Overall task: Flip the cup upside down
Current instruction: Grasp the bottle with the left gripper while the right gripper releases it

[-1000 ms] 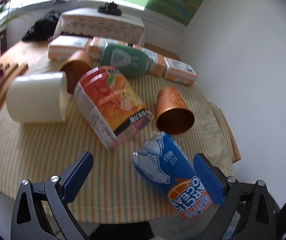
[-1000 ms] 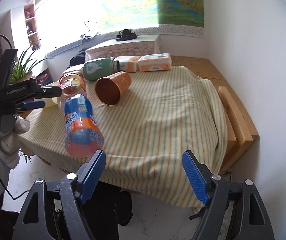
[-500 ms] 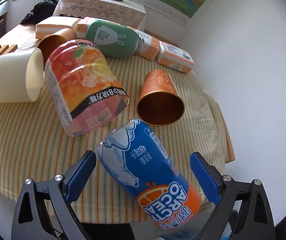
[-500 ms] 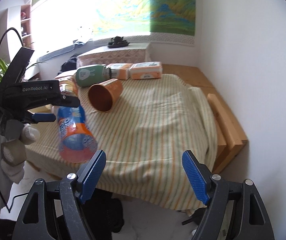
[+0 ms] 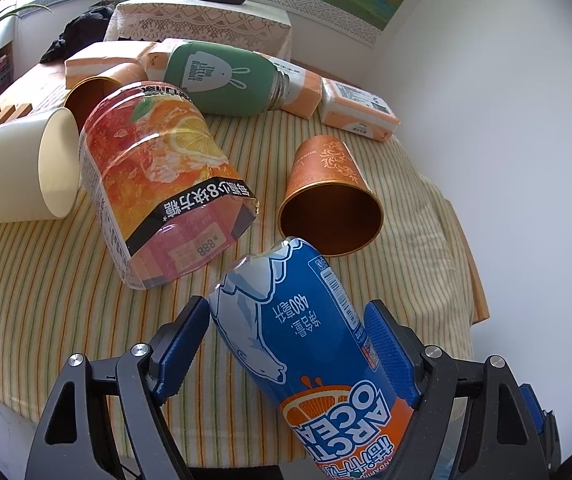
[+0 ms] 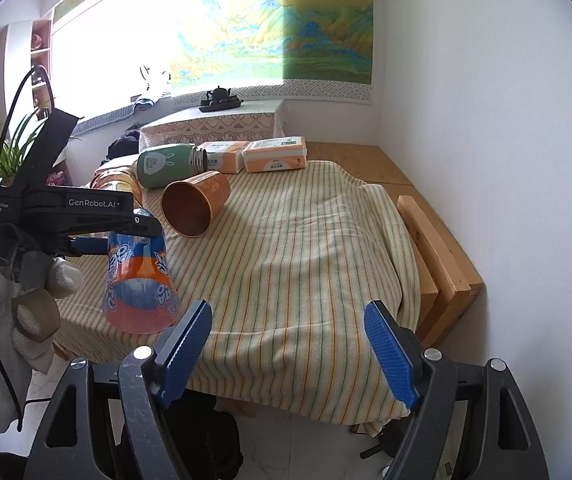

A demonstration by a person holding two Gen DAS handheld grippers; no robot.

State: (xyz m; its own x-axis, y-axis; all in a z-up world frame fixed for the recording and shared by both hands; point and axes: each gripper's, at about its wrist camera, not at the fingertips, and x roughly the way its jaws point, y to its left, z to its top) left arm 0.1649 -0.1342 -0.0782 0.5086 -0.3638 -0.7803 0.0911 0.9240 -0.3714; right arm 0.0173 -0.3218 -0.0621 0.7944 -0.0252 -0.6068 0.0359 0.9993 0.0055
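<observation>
A blue and orange printed cup lies tilted between the blue pads of my left gripper, which is shut on its sides. Its open mouth points toward the camera and its base toward the table's middle. In the right wrist view the same cup hangs at the front left edge of the striped cloth, held by the left gripper in a gloved hand. My right gripper stands open before the table's front edge, with nothing between its fingers.
On their sides on the cloth lie a copper cup, an orange fruit-print cup, a cream cup and a green flask. Tissue packs line the back. A wooden bench edge and white wall bound the right.
My left gripper moved in over the blue and orange cup and its fingers narrowed onto the cup's sides. The right gripper stayed open and shifted only slightly.
</observation>
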